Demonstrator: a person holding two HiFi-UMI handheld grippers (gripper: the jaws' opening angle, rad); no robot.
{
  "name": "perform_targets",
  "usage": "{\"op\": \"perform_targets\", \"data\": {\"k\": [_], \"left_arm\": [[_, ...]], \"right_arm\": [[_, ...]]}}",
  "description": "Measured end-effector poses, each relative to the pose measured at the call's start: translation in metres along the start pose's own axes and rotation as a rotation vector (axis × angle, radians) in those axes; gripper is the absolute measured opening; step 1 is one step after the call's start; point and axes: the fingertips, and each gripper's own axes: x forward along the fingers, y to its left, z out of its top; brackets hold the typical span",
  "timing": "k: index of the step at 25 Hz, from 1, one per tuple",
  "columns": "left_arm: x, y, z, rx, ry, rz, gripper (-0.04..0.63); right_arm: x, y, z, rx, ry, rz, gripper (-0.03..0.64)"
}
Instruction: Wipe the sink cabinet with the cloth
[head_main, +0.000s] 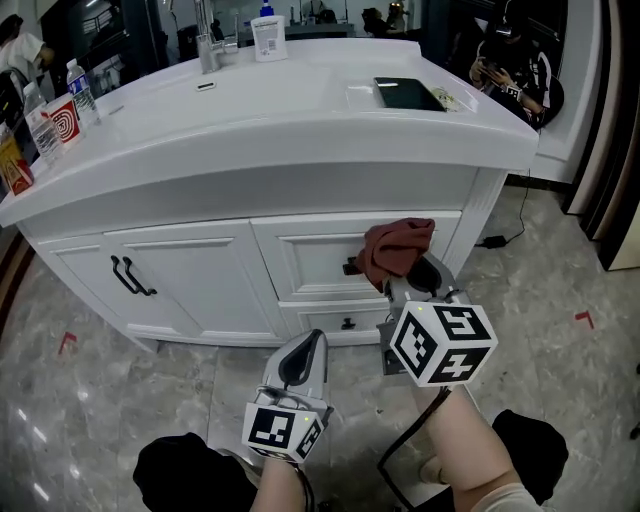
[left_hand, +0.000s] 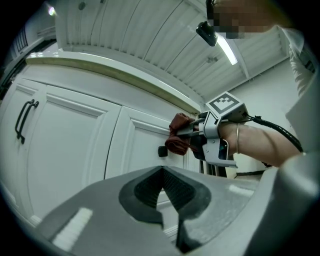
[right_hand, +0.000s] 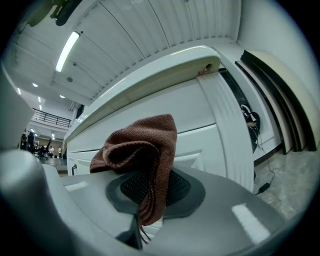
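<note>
White sink cabinet (head_main: 200, 270) ahead; brown cloth (head_main: 397, 250) pinched in right hand-held gripper (head_main: 422, 272); left hand-held gripper (head_main: 303, 355) closed, empty

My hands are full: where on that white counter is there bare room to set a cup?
The front strip of the counter, between the red cup at left and the dark pad at right, is bare. The left end is crowded with water bottles; the faucet and a labelled bottle stand at the back.

Rust-brown knitted cloth (head_main: 398, 248), white sink cabinet (head_main: 190, 290), black door handles (head_main: 131, 279), grey marbled floor (head_main: 90, 410)
</note>
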Motion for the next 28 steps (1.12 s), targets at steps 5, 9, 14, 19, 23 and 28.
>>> {"op": "perform_targets", "data": {"k": [5,9,14,19,23,28], "left_arm": [[0.006,-0.026,-0.008,0.017,0.016,-0.044,0.000],[0.006,-0.040,-0.013,0.033,0.035,-0.067,0.000],[-0.001,-0.035,-0.015,0.040,0.031,-0.061,0.000],[-0.016,-0.003,-0.017,0.045,0.039,-0.008,0.000],[-0.033,0.031,-0.019,0.045,0.049,0.051,0.000],[-0.049,0.062,-0.014,0.054,0.050,0.100,0.000]], "right_arm": [[-0.018,-0.044,0.009,0.009,-0.014,-0.092,0.083],[-0.033,-0.069,0.016,0.048,-0.032,-0.156,0.083],[-0.038,-0.060,0.007,0.091,-0.019,-0.150,0.080],[-0.019,0.009,-0.027,0.084,0.040,-0.013,0.080],[0.005,0.069,-0.054,0.069,0.092,0.100,0.080],[0.036,0.124,-0.080,0.052,0.148,0.194,0.080]]}}
